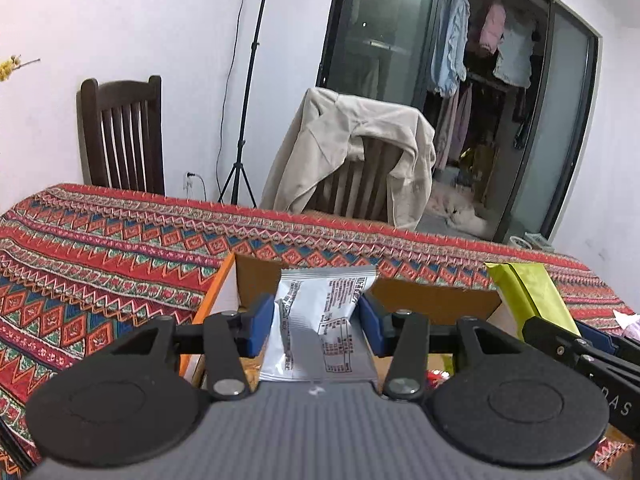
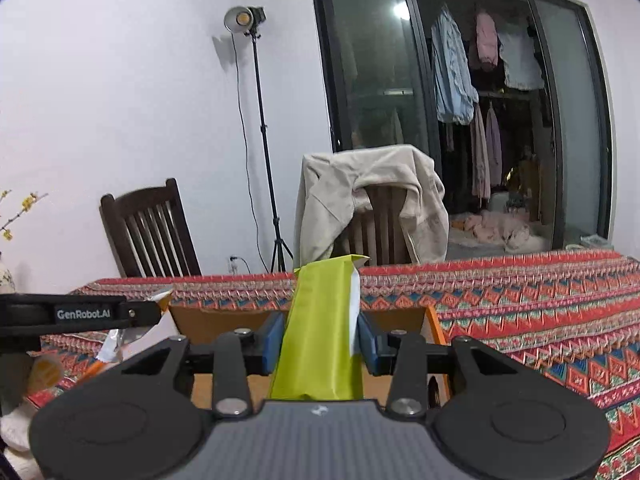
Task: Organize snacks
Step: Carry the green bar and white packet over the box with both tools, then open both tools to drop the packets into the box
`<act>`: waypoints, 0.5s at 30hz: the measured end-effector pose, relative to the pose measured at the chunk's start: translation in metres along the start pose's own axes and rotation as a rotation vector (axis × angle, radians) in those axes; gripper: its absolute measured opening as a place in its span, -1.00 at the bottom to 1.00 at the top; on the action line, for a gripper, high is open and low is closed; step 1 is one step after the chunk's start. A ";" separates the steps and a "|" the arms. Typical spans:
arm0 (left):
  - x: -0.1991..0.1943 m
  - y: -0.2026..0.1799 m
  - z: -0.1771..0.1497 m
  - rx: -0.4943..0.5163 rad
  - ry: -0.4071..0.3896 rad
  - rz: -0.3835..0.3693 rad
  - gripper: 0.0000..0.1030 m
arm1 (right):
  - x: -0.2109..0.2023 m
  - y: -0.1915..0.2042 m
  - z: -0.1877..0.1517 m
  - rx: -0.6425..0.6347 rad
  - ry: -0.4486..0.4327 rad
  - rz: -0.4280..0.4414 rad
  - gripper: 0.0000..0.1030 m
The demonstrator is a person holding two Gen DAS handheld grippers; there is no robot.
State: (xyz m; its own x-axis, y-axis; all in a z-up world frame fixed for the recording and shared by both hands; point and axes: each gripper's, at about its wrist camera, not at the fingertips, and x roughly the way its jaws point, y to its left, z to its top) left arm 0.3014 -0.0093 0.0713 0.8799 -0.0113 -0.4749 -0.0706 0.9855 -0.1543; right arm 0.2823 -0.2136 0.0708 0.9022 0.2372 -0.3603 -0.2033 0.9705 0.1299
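My left gripper (image 1: pixel 318 322) is shut on a silver snack packet (image 1: pixel 320 320) with printed text, held over an open cardboard box (image 1: pixel 436 300) with an orange outer side. My right gripper (image 2: pixel 320 338) is shut on a yellow-green snack pouch (image 2: pixel 320 328), standing upright between the blue pads, above the same cardboard box (image 2: pixel 224 318). The yellow-green pouch (image 1: pixel 532 296) and the right gripper's black arm show at the right of the left wrist view. The left gripper's arm (image 2: pixel 80 316) crosses the left of the right wrist view.
The table carries a red patterned cloth (image 1: pixel 100 248). Behind it stand a dark wooden chair (image 1: pixel 124 136), a chair draped with a beige jacket (image 1: pixel 352 160) and a light stand (image 2: pixel 264 140). More wrappers (image 2: pixel 116 344) lie left of the box.
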 end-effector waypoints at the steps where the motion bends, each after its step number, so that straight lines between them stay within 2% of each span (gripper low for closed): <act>1: 0.001 0.000 -0.001 0.001 0.003 0.005 -0.07 | 0.003 -0.002 -0.002 0.002 0.007 -0.003 -0.24; 10: 0.004 0.001 -0.005 0.010 0.011 0.009 -0.03 | 0.007 -0.003 -0.010 -0.005 0.029 -0.012 -0.23; 13: 0.003 0.001 -0.006 0.005 0.003 0.006 0.12 | 0.006 -0.003 -0.011 -0.003 0.032 -0.014 -0.19; 14: 0.002 0.002 -0.006 0.003 -0.003 0.004 0.29 | 0.005 -0.003 -0.011 -0.002 0.031 -0.015 -0.12; 15: 0.000 0.002 -0.006 0.000 -0.010 0.005 0.54 | 0.005 -0.004 -0.010 0.000 0.033 -0.013 -0.01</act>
State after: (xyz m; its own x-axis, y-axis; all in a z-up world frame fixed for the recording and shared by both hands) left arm 0.2986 -0.0085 0.0657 0.8844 -0.0051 -0.4667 -0.0746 0.9855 -0.1521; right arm 0.2845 -0.2158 0.0595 0.8919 0.2256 -0.3919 -0.1912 0.9735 0.1252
